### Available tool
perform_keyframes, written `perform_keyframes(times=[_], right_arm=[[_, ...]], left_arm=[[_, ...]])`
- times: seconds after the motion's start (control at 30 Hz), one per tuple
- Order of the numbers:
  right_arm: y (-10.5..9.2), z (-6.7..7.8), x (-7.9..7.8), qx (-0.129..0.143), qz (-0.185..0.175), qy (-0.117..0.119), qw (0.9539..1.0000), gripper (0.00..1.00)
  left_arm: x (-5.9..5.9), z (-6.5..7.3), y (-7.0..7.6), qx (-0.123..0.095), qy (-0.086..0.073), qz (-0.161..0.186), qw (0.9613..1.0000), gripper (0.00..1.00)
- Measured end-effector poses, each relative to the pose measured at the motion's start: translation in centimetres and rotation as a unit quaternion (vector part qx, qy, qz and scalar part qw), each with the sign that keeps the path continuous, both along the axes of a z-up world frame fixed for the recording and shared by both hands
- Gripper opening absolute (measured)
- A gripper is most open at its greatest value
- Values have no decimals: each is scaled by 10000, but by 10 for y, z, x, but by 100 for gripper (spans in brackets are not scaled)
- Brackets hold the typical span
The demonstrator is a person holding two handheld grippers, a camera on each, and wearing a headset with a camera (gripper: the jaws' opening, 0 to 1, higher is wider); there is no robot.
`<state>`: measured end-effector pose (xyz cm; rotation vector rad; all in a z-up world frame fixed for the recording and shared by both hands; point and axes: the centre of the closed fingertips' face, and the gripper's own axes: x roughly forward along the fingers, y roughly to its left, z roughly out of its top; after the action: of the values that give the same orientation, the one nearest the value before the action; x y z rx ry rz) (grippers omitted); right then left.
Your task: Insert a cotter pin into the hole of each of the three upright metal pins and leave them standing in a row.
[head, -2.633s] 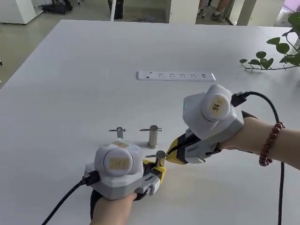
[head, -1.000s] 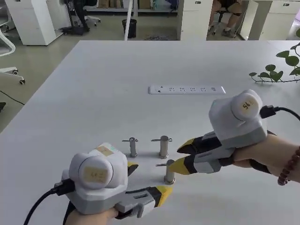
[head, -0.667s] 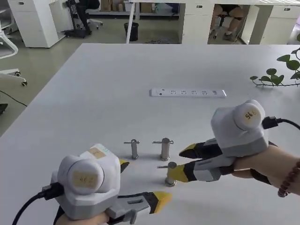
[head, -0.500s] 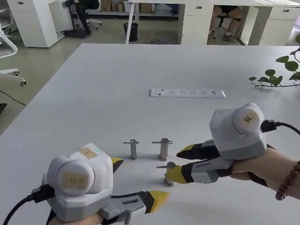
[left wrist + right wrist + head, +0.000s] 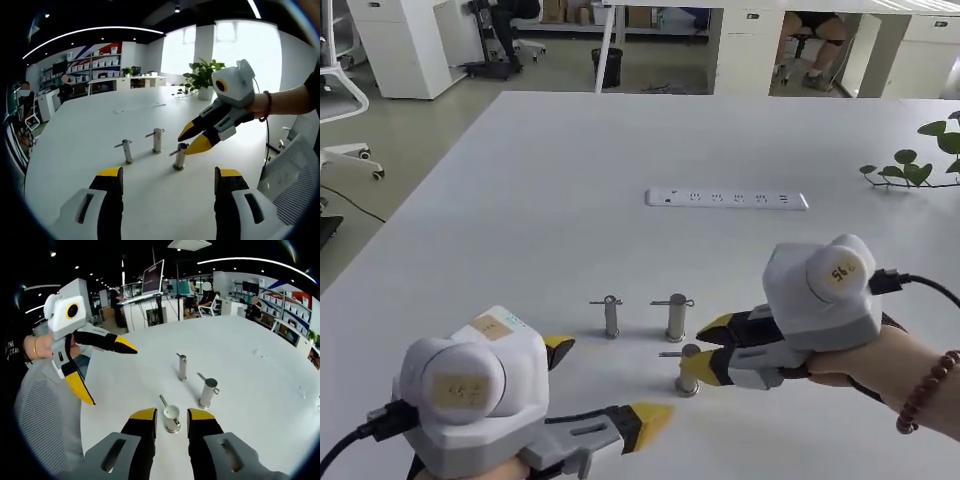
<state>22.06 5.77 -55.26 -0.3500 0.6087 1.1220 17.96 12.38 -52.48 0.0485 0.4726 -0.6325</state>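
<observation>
While the left gripper (image 5: 608, 381) hovers spread, right gripper (image 5: 697, 350) straddles nearest pin (image 5: 171, 415).

At lower centre, three metal pins (image 5: 677, 317) are standing on the white table (image 5: 520, 210), each apparently carrying a cotter pin. The right gripper (image 5: 699, 347), coming in from the right, is holding its parted jaws at the nearest pin (image 5: 687, 386). The left gripper (image 5: 608, 380) is gaping at lower left.
</observation>
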Motion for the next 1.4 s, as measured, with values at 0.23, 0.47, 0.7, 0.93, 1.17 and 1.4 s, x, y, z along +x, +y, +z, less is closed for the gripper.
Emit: perform_keyframes(times=[0.23,0.47,0.7,0.93,1.17,1.4], right_arm=[[4,-7,-1,-84,117,9,9999,15],[6,-11,0,-235,233,-62,9994,9],[7,-12,1,-288,305,-99,9991,9],[8,-11,1,-329,394,-134,9986,8],[7,-11,3,-341,471,-138,9982,8],[1,-11,8,-345,420,-110,9985,8]], left_arm=[[-1,-3,2,-14,29,59,10000,73],[-1,-7,5,-68,87,111,9999,71],[0,-10,9,-90,118,180,9997,71],[1,-11,10,-113,137,193,9997,71],[0,-13,8,-91,166,144,9997,71],[0,-14,9,-94,173,179,9996,71]])
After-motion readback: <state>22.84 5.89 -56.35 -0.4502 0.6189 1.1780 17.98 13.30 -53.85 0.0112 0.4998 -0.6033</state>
